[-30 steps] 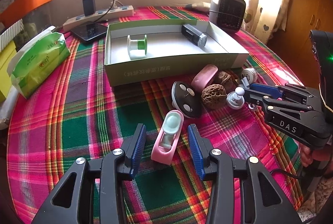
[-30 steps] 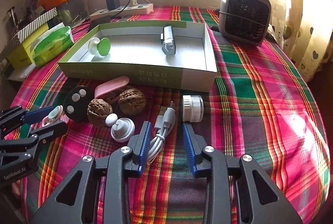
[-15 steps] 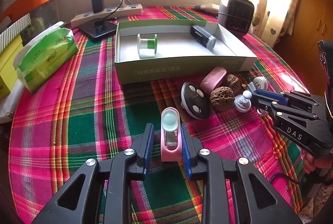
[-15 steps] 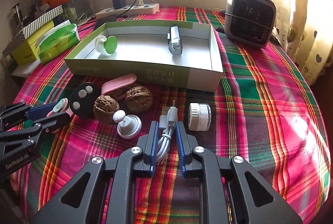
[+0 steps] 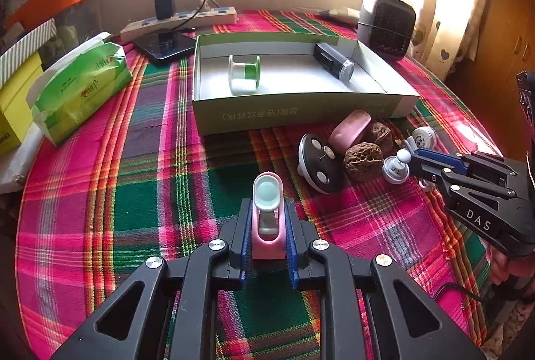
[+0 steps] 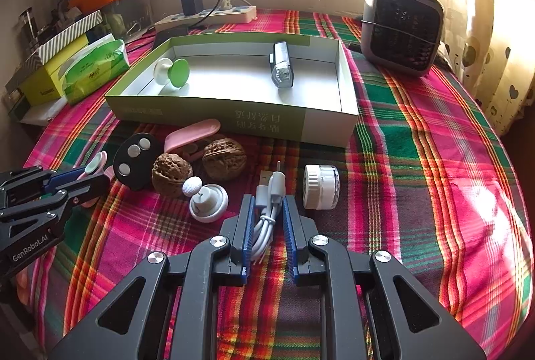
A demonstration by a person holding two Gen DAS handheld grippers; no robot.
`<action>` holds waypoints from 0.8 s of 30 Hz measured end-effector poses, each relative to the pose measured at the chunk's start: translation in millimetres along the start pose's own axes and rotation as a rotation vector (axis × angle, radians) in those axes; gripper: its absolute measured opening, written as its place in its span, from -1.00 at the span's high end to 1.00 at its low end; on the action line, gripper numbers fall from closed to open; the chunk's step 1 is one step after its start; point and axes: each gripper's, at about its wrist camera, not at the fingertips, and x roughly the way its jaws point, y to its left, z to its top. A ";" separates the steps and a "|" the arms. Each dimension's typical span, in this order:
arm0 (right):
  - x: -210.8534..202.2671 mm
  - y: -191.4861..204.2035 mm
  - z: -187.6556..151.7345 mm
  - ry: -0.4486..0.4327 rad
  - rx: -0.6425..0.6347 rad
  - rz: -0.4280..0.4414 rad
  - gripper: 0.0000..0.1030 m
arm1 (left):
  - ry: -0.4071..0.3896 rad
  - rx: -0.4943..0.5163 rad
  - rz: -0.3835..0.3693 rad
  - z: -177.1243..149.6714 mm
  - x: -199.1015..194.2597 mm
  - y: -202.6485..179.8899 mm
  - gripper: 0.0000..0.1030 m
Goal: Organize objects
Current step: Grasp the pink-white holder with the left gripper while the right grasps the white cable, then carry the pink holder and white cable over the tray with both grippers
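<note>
My left gripper (image 5: 267, 209) is shut on a pink clip-like holder with a pale green pad (image 5: 266, 219), held just above the plaid cloth. My right gripper (image 6: 267, 206) is shut on a coiled white USB cable (image 6: 267, 209). The open green-and-white box (image 5: 294, 115) lies ahead; in it are a green spool (image 5: 244, 72) and a black-and-silver cylinder (image 5: 334, 60). In front of the box lie a black disc (image 6: 133, 156), a pink case (image 6: 192, 134), two walnuts (image 6: 172, 169), a white knob piece (image 6: 209, 201) and a small white jar (image 6: 321, 187).
A grey heater (image 6: 403, 25) stands at the back right. A power strip with a charger (image 5: 180, 20), a dark phone (image 5: 165, 45), a green tissue pack (image 5: 80, 85) and yellow boxes (image 6: 50, 82) line the left and back.
Both grippers closed from open: the left onto the pink holder, the right onto the white cable. Both views have risen and drawn back slightly from the table.
</note>
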 end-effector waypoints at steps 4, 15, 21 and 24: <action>-0.1 -0.4 -0.1 0.000 0.001 0.001 0.66 | 0.000 -0.001 0.001 0.0 -0.2 0.3 0.69; -1.4 2.1 -0.9 -0.001 0.006 0.009 0.66 | 0.001 0.007 0.013 0.1 -0.6 0.2 0.69; -2.8 -1.0 -1.7 -0.007 0.019 0.026 0.66 | -0.004 0.001 0.021 0.9 -2.5 1.5 0.69; -3.2 0.4 -1.8 -0.009 0.018 0.030 0.66 | -0.012 -0.001 0.020 1.8 -4.6 1.2 0.69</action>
